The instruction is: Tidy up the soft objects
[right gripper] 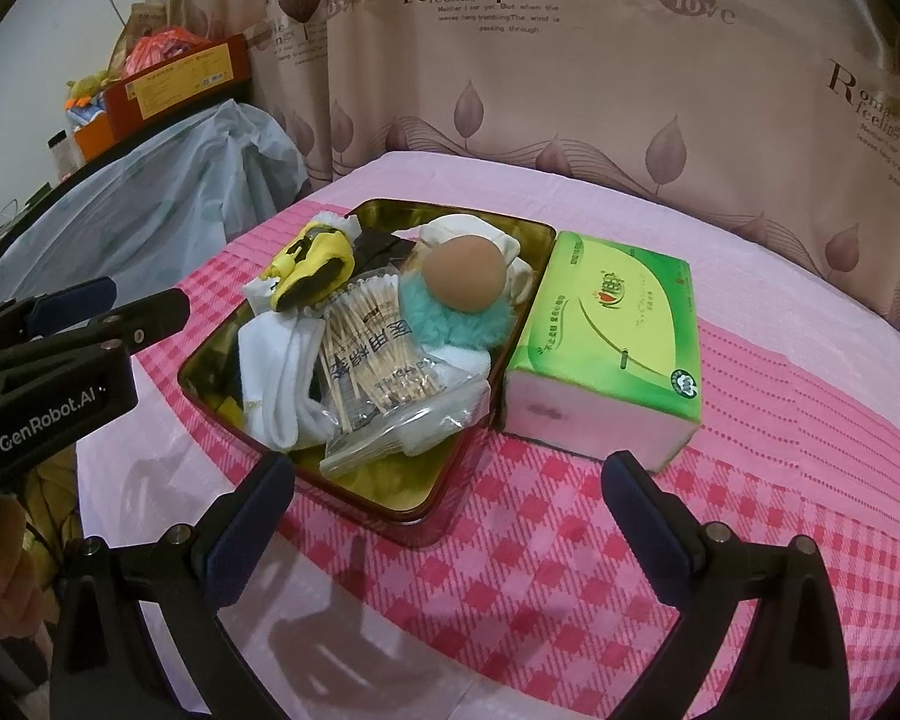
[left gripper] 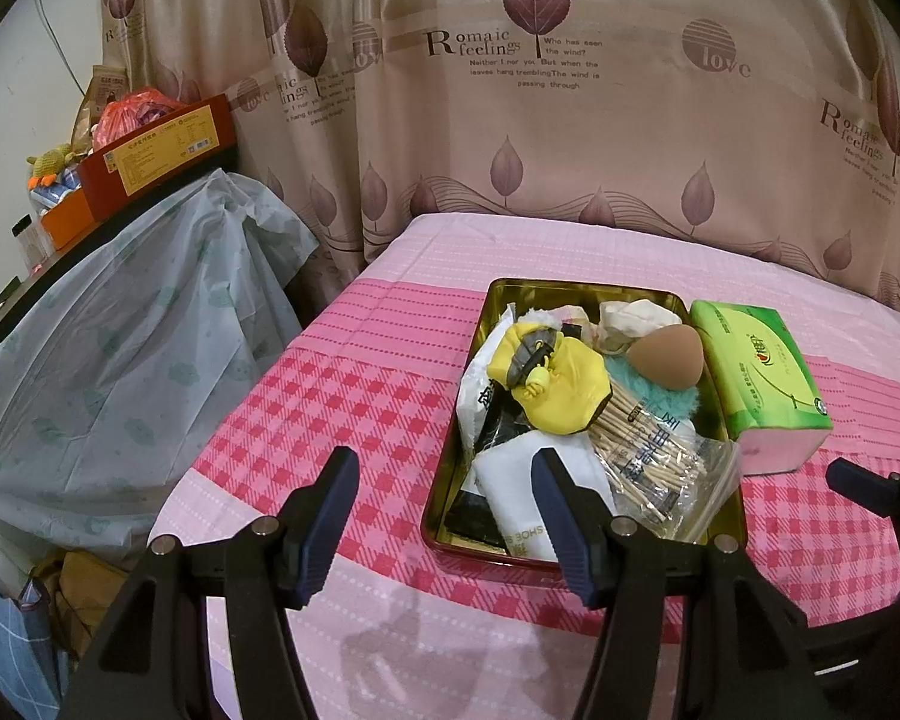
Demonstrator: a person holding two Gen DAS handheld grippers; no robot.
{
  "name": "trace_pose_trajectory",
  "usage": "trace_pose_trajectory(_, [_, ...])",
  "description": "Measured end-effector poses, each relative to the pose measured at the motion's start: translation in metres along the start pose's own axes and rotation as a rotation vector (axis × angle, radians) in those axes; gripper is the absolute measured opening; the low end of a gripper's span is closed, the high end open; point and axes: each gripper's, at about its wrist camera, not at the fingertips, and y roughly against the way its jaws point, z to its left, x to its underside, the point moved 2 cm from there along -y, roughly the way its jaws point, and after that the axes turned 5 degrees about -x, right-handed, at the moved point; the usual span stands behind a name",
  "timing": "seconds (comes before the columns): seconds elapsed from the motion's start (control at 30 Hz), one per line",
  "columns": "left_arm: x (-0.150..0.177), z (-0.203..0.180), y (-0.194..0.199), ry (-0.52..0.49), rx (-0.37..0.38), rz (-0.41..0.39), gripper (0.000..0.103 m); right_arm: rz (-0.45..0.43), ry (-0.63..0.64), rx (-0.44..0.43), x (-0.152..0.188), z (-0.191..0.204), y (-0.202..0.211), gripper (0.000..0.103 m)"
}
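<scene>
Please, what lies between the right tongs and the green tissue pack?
Only bare pink checked cloth lies between the open right tongs and the green tissue pack, as the right wrist view shows.

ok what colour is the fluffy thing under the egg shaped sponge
Teal; the fluffy puff under the brown sponge shows best in the right wrist view.

A: What's in the gold tin (right gripper: 426,510) on the pink checked cloth (right gripper: 558,588)?
B: A brown egg-shaped sponge (right gripper: 463,276) on a teal fluffy item (right gripper: 468,324), a bag of cotton swabs (right gripper: 378,372), white socks (right gripper: 282,384) and a yellow-black toy (right gripper: 315,267).
A: And beside it?
B: A green tissue pack (right gripper: 612,348) touches the tin's right wall.
A: The grippers?
B: The right gripper (right gripper: 450,498) is spread wide, empty, near the cloth's front edge; the left gripper (right gripper: 99,309) is at the left.
</scene>
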Motion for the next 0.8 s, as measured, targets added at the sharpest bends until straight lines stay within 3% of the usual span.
trace_pose_trajectory(0.8, [0.0005,-0.0006,0.0001,0.0,0.003,0.004,0.061,0.007,0.001,-0.003,0.0032,0.0036,-0.0022,0.102])
